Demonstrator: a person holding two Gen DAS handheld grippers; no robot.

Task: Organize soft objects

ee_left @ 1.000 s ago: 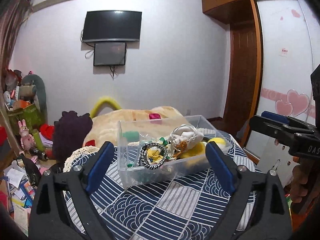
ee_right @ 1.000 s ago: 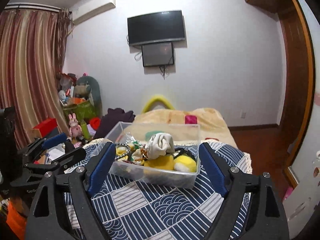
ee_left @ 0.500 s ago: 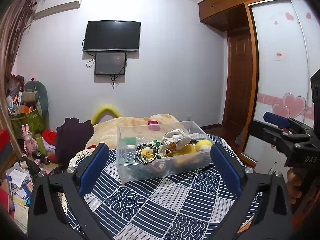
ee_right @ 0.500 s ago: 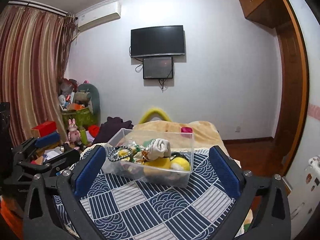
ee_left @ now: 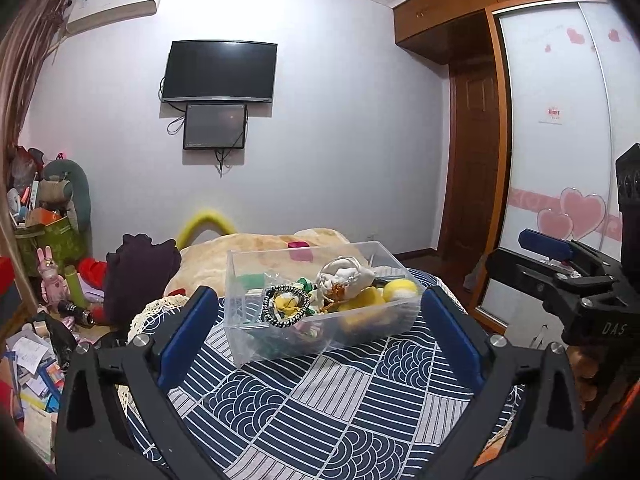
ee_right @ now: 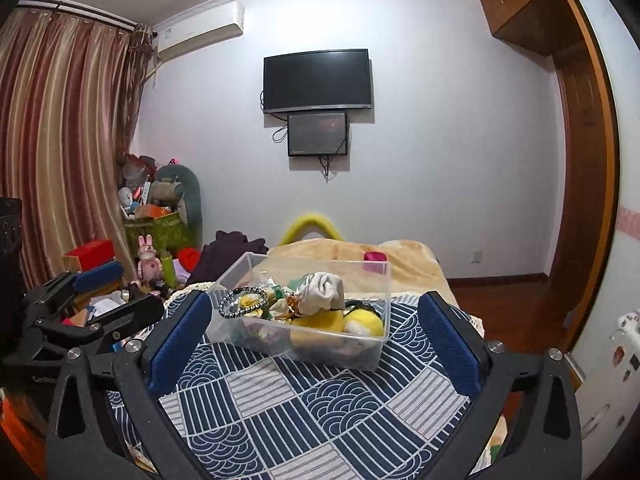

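Observation:
A clear plastic box (ee_left: 400, 316) stands on a table with a blue and white patterned cloth (ee_left: 340, 400). It holds soft things: a white rolled cloth (ee_left: 346, 278), a yellow and white plush (ee_left: 398, 290), a black and white hair tie (ee_left: 286, 306). The box also shows in the right wrist view (ee_right: 360, 356), with the white cloth (ee_right: 326, 286) on top. My left gripper (ee_left: 320, 344) is open and empty, held back from the box. My right gripper (ee_right: 314, 344) is open and empty, also short of the box.
The right gripper shows at the right edge of the left wrist view (ee_left: 560, 276); the left gripper shows at the left in the right wrist view (ee_right: 80, 312). A bed with a beige blanket (ee_left: 248, 248) lies behind the table. Clutter (ee_left: 48, 280) fills the floor at left.
Both grippers have pulled back and risen away from the box, which now looks smaller and lower in both views. The jaws stay open.

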